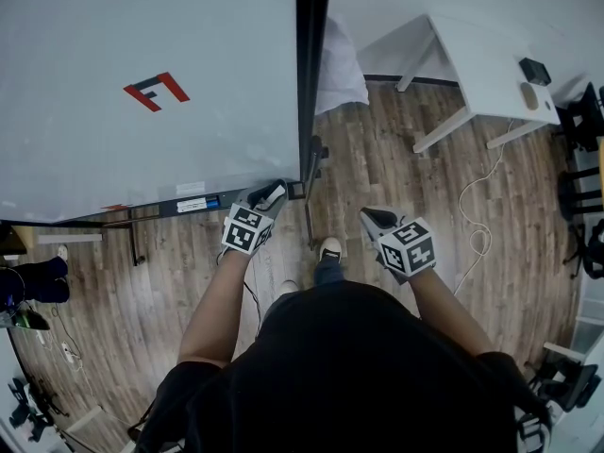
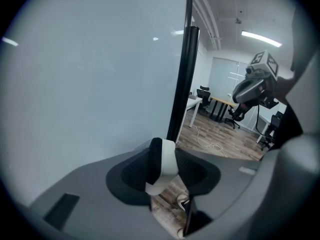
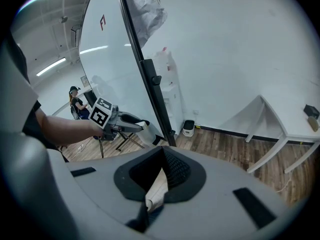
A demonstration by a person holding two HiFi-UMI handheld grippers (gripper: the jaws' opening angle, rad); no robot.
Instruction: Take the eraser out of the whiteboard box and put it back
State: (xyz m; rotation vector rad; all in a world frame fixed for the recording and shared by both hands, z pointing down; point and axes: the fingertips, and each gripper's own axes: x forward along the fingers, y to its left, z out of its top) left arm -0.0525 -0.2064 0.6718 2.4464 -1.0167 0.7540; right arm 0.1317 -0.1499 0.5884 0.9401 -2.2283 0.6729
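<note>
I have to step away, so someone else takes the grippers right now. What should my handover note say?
Left gripper: shut on the eraser, at the whiteboard's lower right corner.
Right gripper: shut, empty, off to the side above the floor.
Done: eraser is out of the box, apparently the small dark one by that corner.
Left: set it back in, then release.

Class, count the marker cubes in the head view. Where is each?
2. One marker cube sits on the left tool beside the whiteboard's bottom corner; the other rides the right tool over the wooden floor. None look hidden.
</note>
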